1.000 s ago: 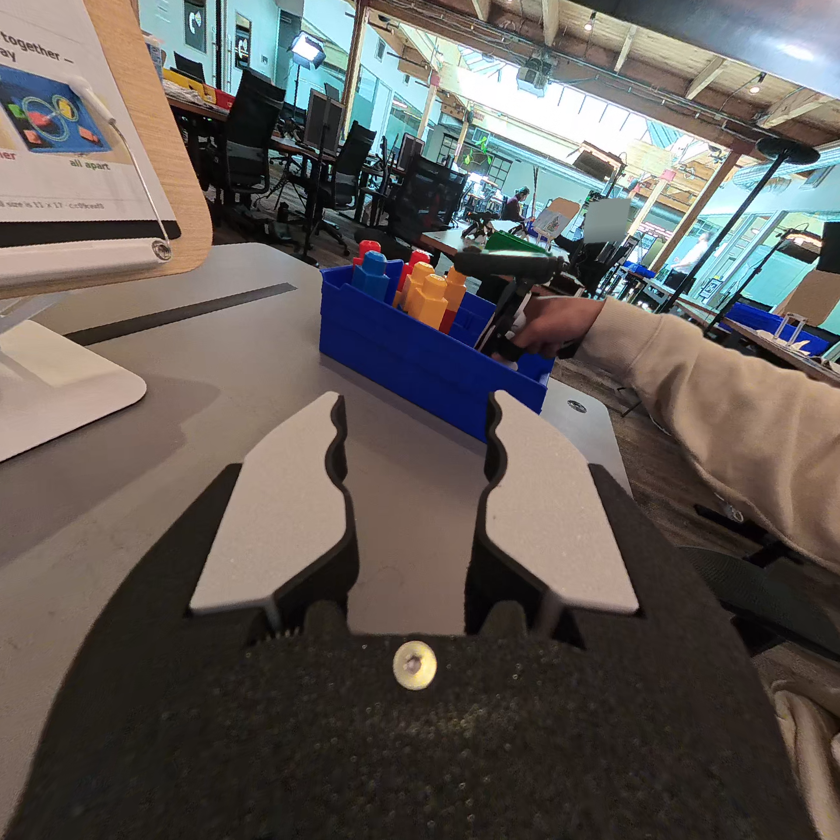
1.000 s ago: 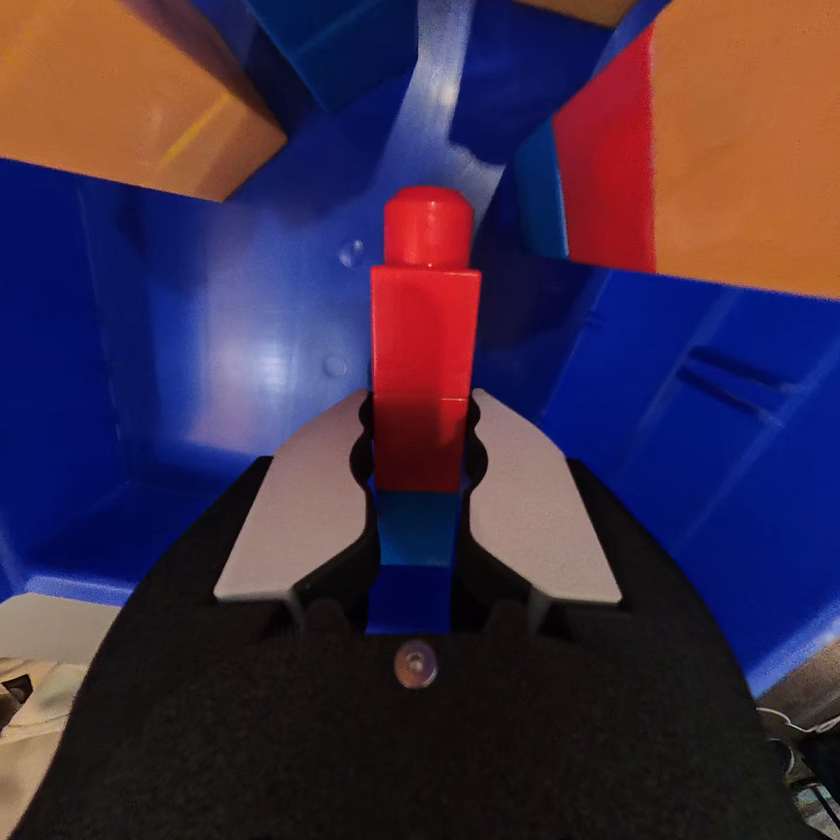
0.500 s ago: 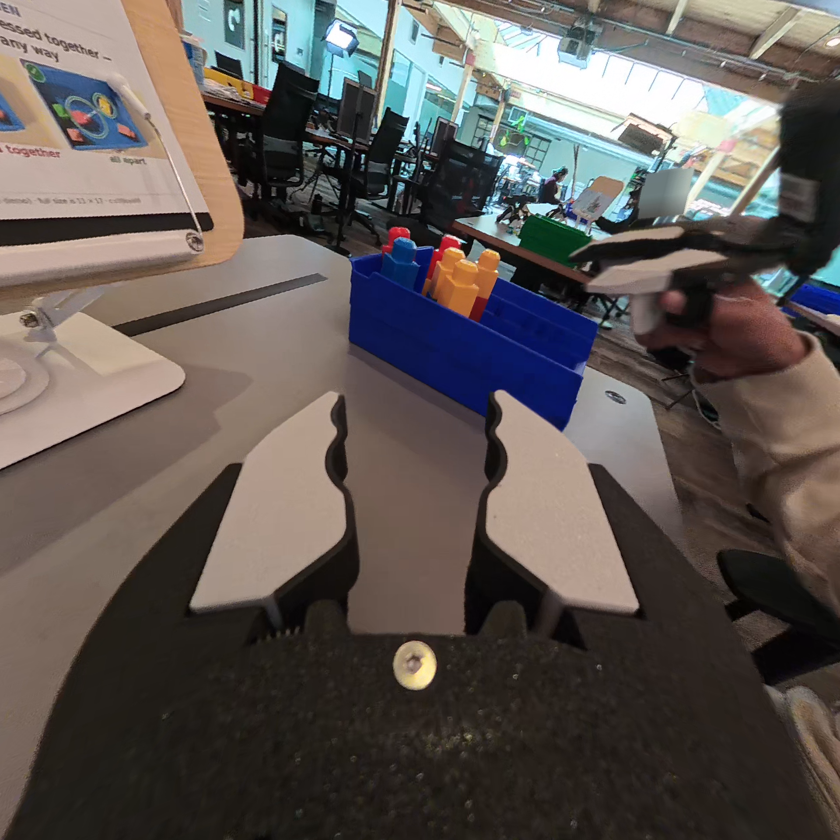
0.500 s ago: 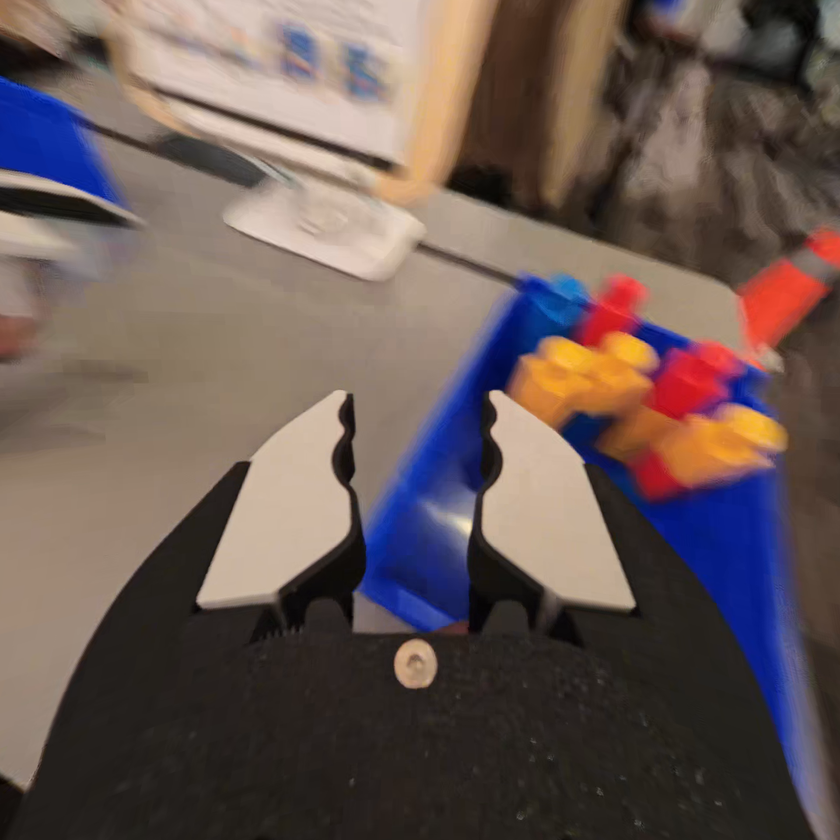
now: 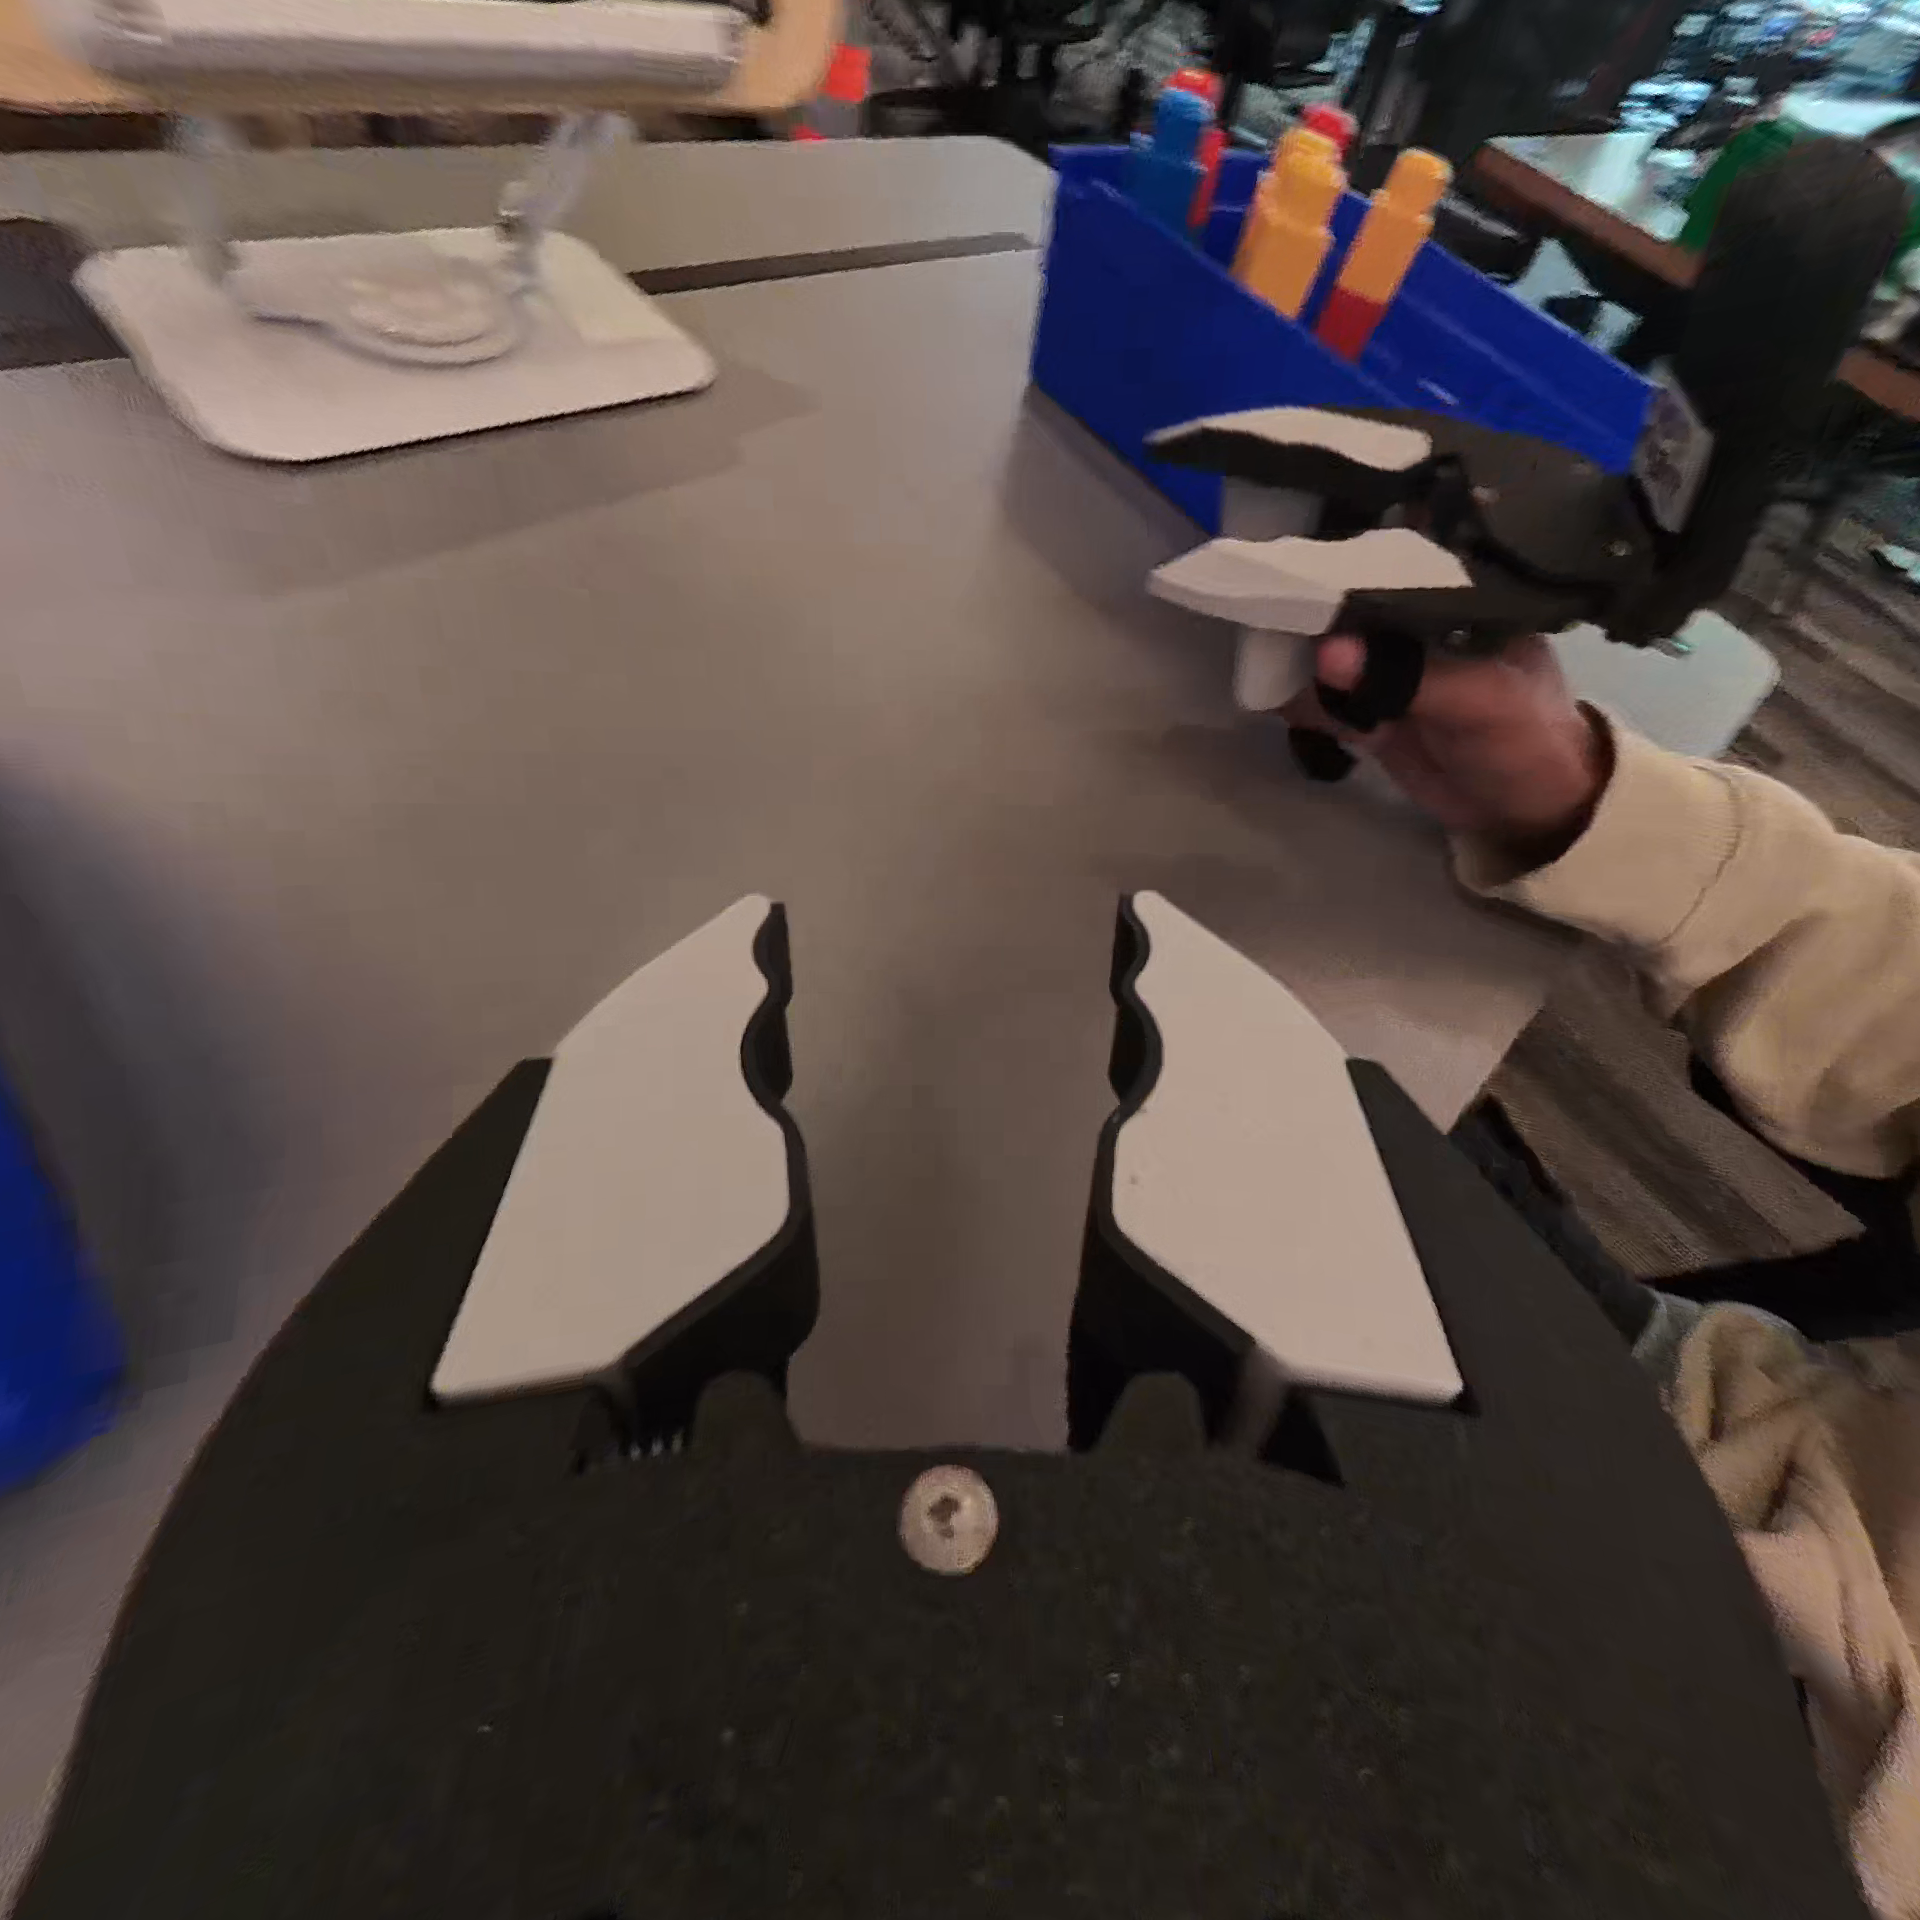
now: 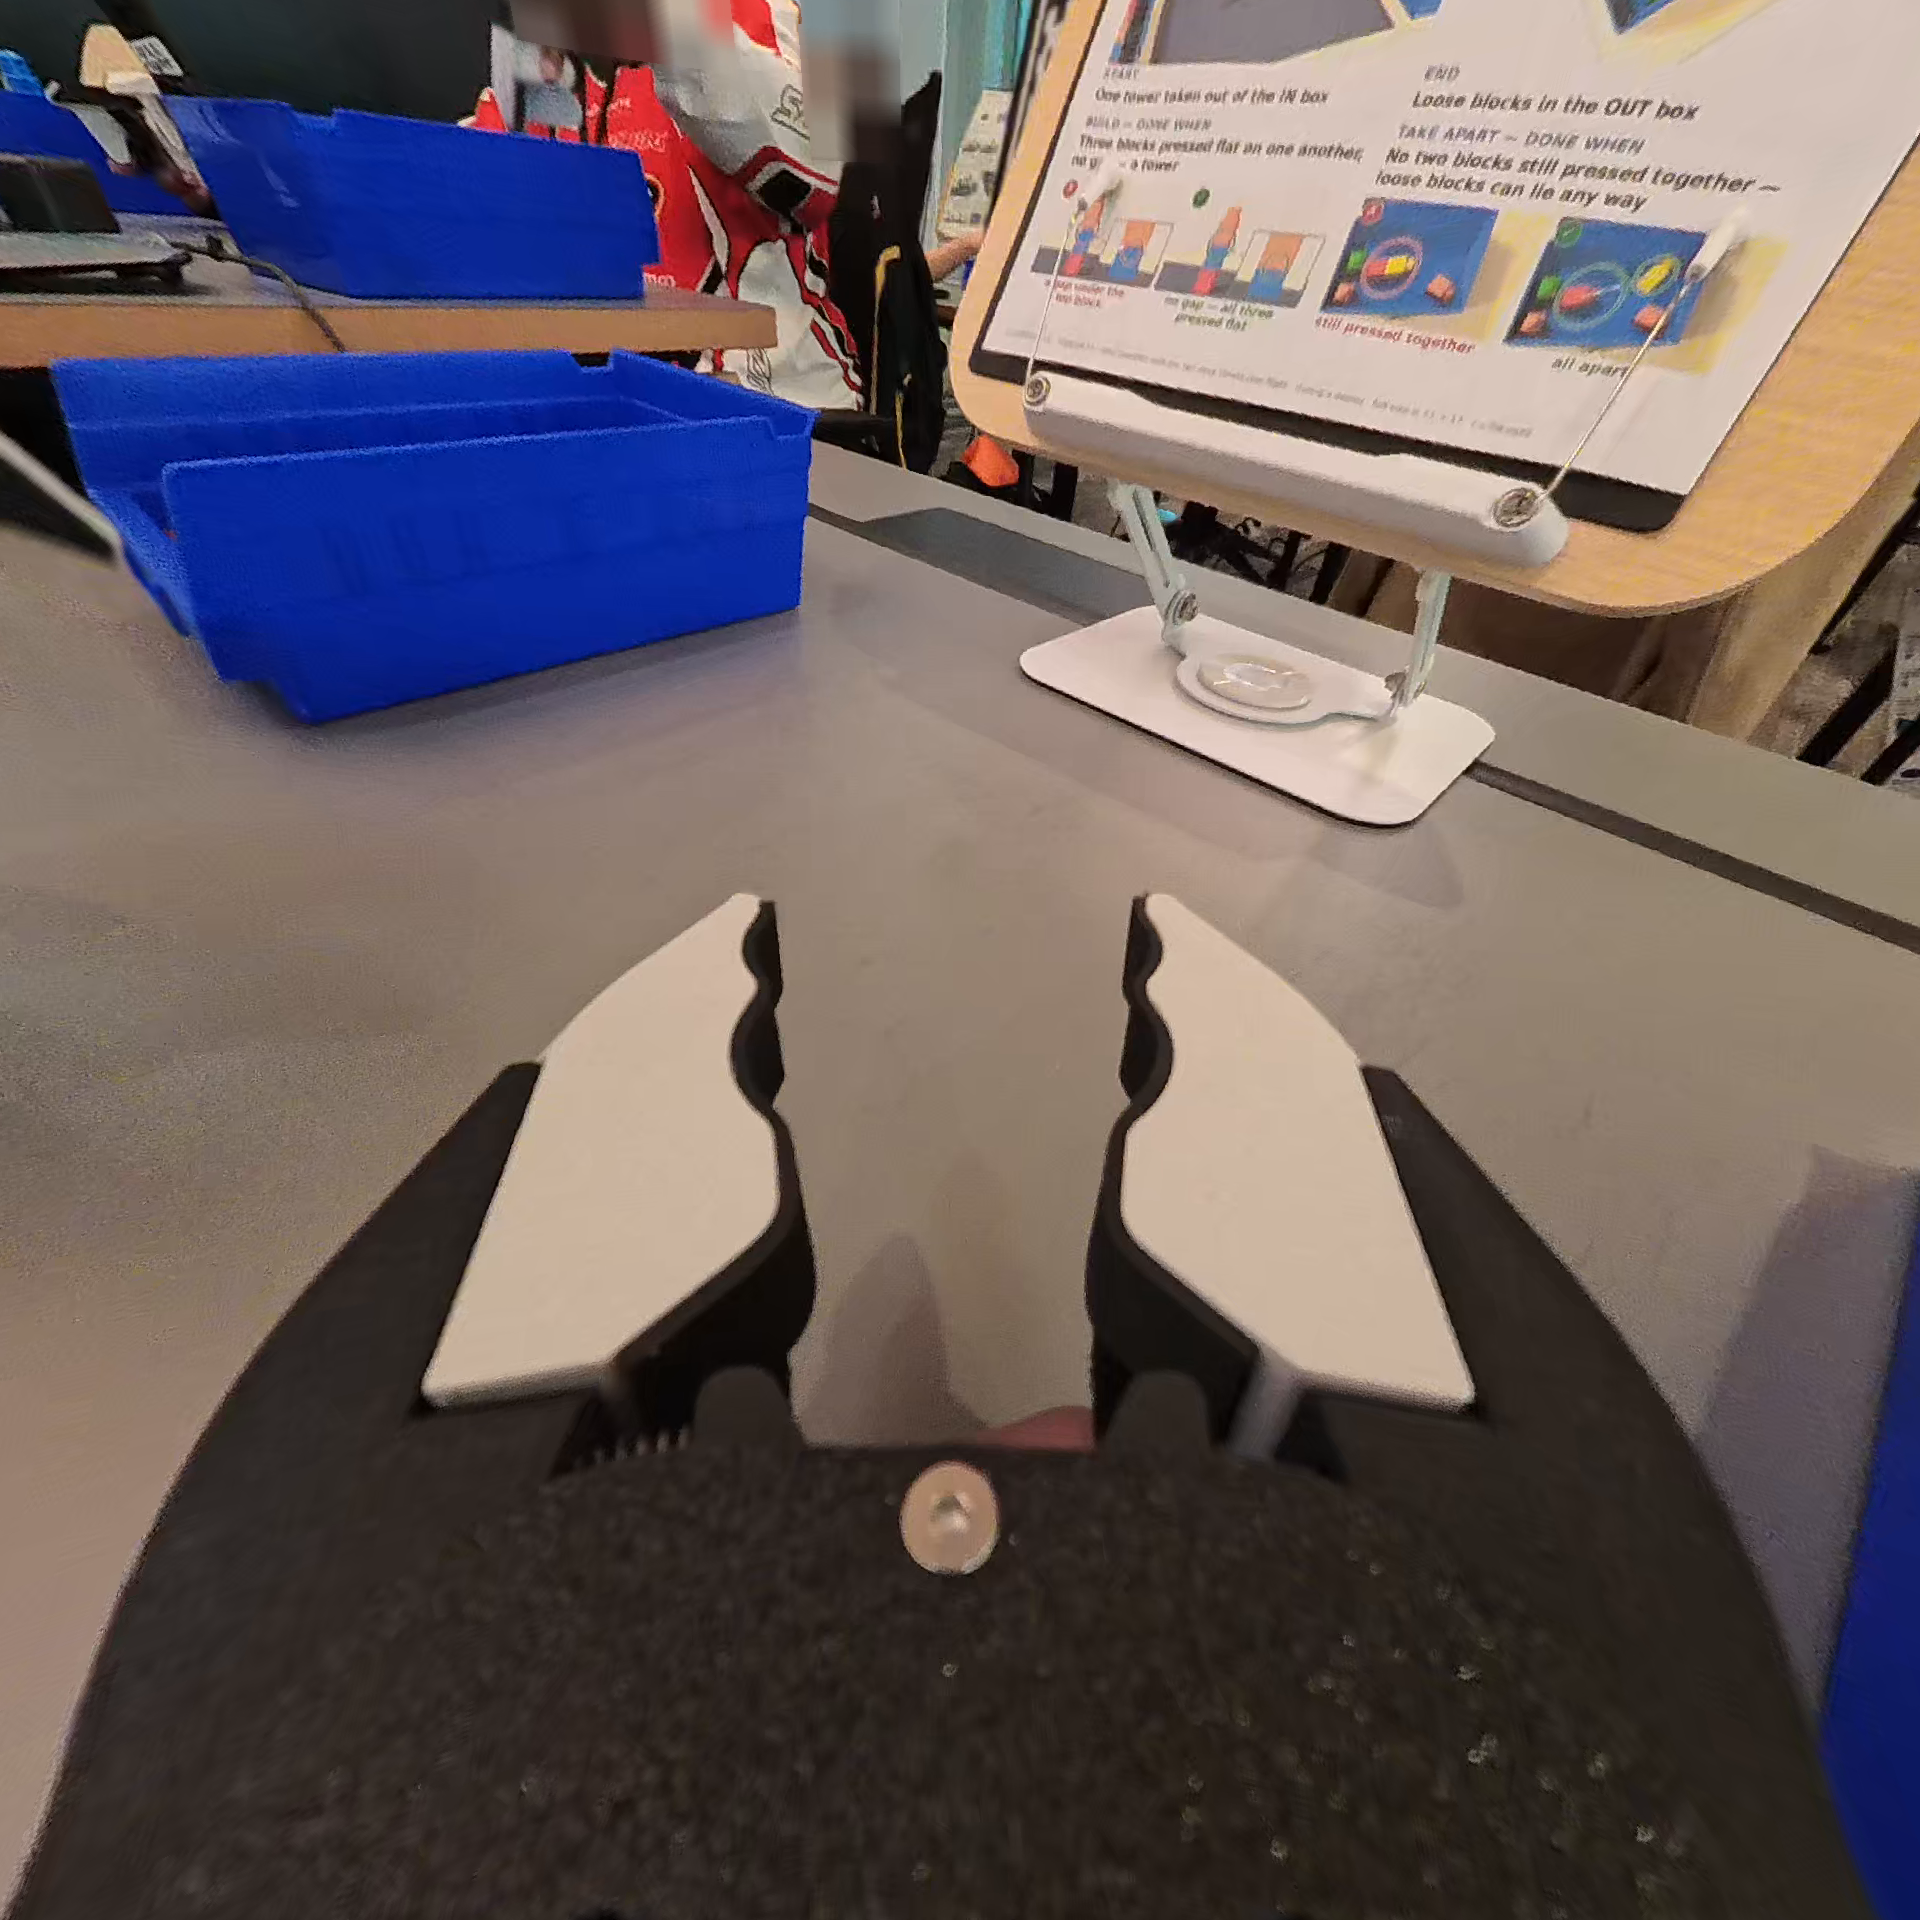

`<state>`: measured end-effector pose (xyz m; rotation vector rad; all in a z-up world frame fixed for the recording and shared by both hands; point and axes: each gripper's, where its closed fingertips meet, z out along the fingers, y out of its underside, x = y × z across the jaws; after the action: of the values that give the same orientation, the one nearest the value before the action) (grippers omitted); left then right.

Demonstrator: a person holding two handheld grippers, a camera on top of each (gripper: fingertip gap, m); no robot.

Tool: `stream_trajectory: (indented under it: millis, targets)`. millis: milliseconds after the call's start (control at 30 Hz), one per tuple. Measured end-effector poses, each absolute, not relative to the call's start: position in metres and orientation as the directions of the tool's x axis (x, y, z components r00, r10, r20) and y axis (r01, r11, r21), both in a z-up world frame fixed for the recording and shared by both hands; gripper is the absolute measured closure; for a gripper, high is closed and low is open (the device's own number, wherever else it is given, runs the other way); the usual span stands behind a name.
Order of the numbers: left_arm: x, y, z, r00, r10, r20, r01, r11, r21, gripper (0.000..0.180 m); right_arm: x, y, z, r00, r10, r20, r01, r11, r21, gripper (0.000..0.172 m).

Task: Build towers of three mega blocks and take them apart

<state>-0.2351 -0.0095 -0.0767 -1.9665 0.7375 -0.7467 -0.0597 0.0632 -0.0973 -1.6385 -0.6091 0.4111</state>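
My left gripper point(image 5: 951, 914) is open with nothing between its fingers, held over the bare grey table point(image 5: 623, 727). My right gripper point(image 6: 951, 914) is open too, with only table between its fingers. It also shows in the left wrist view point(image 5: 1174, 514), held by a hand in front of a blue bin point(image 5: 1164, 322). That bin holds several upright towers of mega blocks, orange point(image 5: 1288, 223), blue point(image 5: 1169, 156) and red. In the right wrist view a second blue bin point(image 6: 436, 530) stands at the far left; I see no blocks in it from this angle.
A wooden board with an instruction sheet point(image 6: 1455, 239) stands on a white stand point(image 6: 1257, 717) at the back of the table. A dark seam point(image 6: 1662, 842) crosses the table. More blue bins point(image 6: 416, 197) sit on a desk behind. The table's right edge point(image 5: 1496, 1049) is near the sleeve.
My right gripper was shut on a red and blue tower inside the bin; it let go, opened and swung out over the table. My left gripper tilted down and turned, still open.
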Motion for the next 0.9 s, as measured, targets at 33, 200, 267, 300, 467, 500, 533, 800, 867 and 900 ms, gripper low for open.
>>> stream_trajectory:
  millis: [33,200,267,300,467,500,533,800,867,900]
  targets:
    - [-0.261,-0.005,-0.067,0.700,-0.688,0.192,-0.190,-0.438,-0.879,0.121,-0.058,0.060,-0.095,0.794,0.602,0.082,0.151,-0.065,-0.986,0.109]
    - [-0.387,0.071,-0.032,0.917,-0.398,-0.028,-0.250,-0.518,-0.818,0.120,-0.063,0.057,-0.087,0.783,0.618,0.074,0.125,-0.040,-0.991,0.113]
    - [-0.420,0.121,-0.041,0.949,-0.309,-0.057,-0.244,-0.610,-0.754,0.119,-0.069,0.056,-0.089,0.767,0.639,0.062,0.124,-0.052,-0.991,0.112]
    - [-0.430,0.146,-0.049,0.959,-0.280,-0.044,-0.226,-0.659,-0.717,0.121,-0.071,0.055,-0.089,0.763,0.642,0.074,0.134,-0.045,-0.990,0.112]
    - [-0.478,0.245,-0.110,0.983,-0.129,-0.129,-0.177,-0.845,-0.505,0.122,-0.076,0.048,-0.093,0.745,0.639,0.193,0.233,0.021,-0.972,0.114]
    - [-0.485,0.256,-0.121,0.987,-0.098,-0.126,-0.147,-0.868,-0.473,0.122,-0.077,0.047,-0.093,0.739,0.643,0.199,0.239,0.025,-0.971,0.114]
    - [-0.492,0.265,-0.130,0.988,-0.072,-0.134,-0.125,-0.885,-0.449,0.121,-0.079,0.047,-0.094,0.735,0.647,0.202,0.244,0.025,-0.969,0.114]
    - [-0.524,0.292,-0.166,0.976,0.016,-0.219,-0.068,-0.926,-0.372,0.120,-0.079,0.043,-0.093,0.725,0.660,0.198,0.242,0.025,-0.970,0.117]
    - [-0.523,0.296,-0.167,0.975,0.021,-0.220,-0.068,-0.920,-0.386,0.118,-0.079,0.043,-0.094,0.723,0.663,0.193,0.241,0.020,-0.970,0.117]
    - [-0.521,0.296,-0.168,0.974,0.014,-0.227,-0.076,-0.921,-0.383,0.114,-0.079,0.043,-0.095,0.723,0.663,0.194,0.242,0.019,-0.970,0.117]
